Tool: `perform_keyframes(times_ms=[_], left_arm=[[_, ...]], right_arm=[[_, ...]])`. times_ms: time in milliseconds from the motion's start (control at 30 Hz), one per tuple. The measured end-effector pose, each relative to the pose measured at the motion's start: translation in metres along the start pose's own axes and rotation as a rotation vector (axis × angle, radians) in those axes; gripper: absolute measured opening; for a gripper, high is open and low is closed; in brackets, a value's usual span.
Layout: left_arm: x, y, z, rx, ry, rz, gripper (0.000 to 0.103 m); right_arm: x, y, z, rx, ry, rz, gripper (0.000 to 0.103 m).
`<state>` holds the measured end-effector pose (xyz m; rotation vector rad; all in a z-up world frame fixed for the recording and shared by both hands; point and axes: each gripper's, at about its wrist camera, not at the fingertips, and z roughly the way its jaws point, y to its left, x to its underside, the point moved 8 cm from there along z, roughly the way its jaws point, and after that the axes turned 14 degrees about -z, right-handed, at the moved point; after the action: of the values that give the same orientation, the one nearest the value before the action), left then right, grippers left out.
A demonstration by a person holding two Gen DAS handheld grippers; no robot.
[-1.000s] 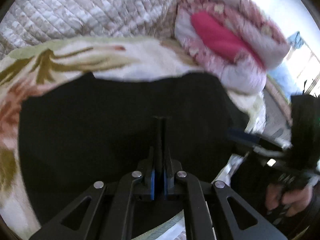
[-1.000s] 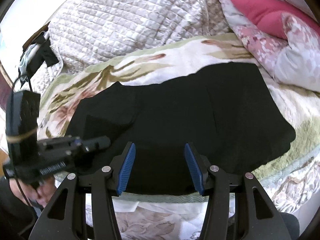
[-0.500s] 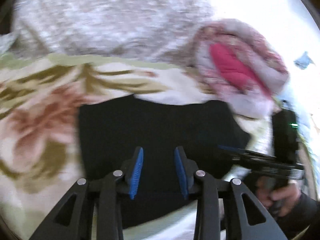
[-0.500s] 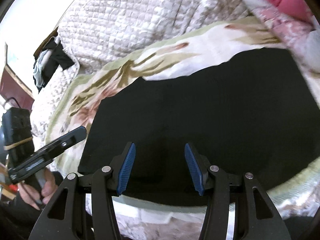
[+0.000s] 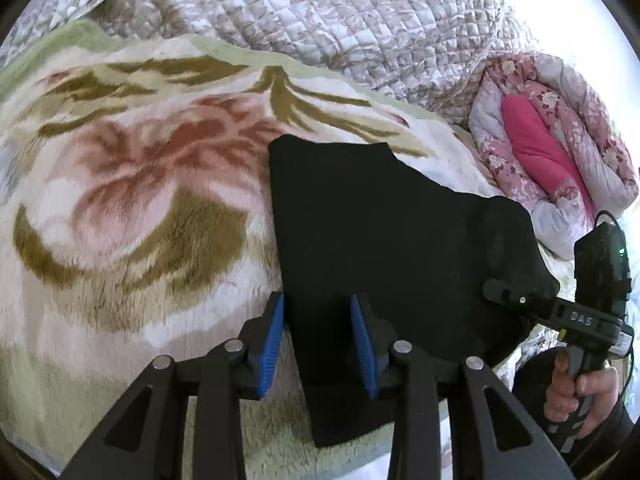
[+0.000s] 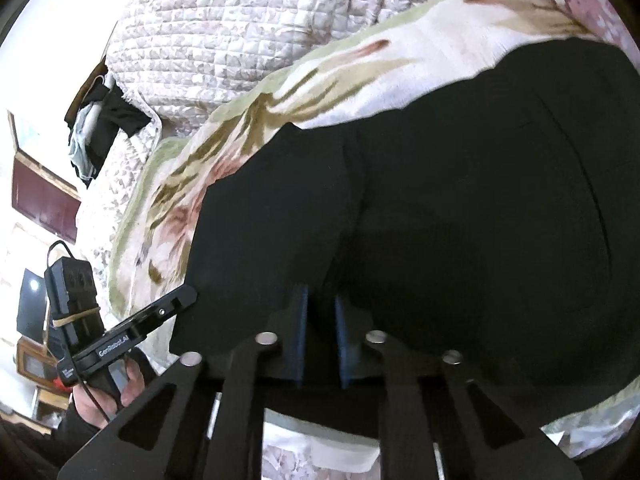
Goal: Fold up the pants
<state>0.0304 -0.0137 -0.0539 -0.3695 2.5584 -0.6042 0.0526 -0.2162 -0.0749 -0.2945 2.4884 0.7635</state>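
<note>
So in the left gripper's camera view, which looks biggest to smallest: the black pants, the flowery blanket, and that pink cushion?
1. Flowery blanket
2. Black pants
3. Pink cushion
The cushion lies farther away and partly wrapped, so its true size is unsure.

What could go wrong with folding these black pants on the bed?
1. The right gripper has just closed on the pants near their edge; the cloth might slip out when pulled.
2. The left gripper is open over the other edge, so one side may lift alone and fold crooked.
3. The fluffy blanket might drag and bunch the pants.
</note>
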Motion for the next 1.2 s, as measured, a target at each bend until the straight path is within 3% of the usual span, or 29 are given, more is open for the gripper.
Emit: perform_keyframes(times_ms=[167,233,333,567,700,800,900,967,1067,1200], left_arm=[[0.007,0.0,-0.001,-0.004,0.012,0.009,0.037],[0.005,0.0,-0.003,-0.016,0.011,0.014,0.022],[0.005,0.005,-0.006,0.002,0.016,0.001,0.016],[0.007,0.005,-0.01,-0.015,0.012,0.022,0.015],[0.004,0.004,-0.024,-0.028,-0.02,0.033,0.015],[0.002,-0.008,-0.033,-0.012,-0.041,0.063,0.015],[0.007,-0.027,-0.036,0.026,-0.049,0.116,0.015],[0.014,-0.034,-0.028,0.031,-0.028,0.149,0.015],[0.029,-0.027,-0.006,-0.009,0.04,0.165,0.015],[0.031,-0.025,-0.008,-0.002,0.028,0.17,0.015]], right_arm=[[0.003,0.0,-0.003,-0.031,-0.021,0.043,0.003],[0.003,0.004,-0.01,-0.039,-0.039,0.051,0.002],[0.008,0.003,-0.01,-0.019,-0.035,0.039,0.002],[0.007,0.006,-0.012,0.079,-0.003,-0.034,0.006],[0.005,0.011,-0.034,0.163,-0.044,-0.101,0.009],[0.004,0.022,-0.04,0.154,-0.071,-0.15,0.009],[0.012,0.026,-0.026,0.118,-0.035,-0.15,0.009],[0.022,0.021,-0.011,0.124,0.031,-0.13,0.009],[0.02,0.017,-0.018,0.115,0.004,-0.098,0.009],[0.017,0.001,-0.042,0.172,-0.051,-0.056,0.024]])
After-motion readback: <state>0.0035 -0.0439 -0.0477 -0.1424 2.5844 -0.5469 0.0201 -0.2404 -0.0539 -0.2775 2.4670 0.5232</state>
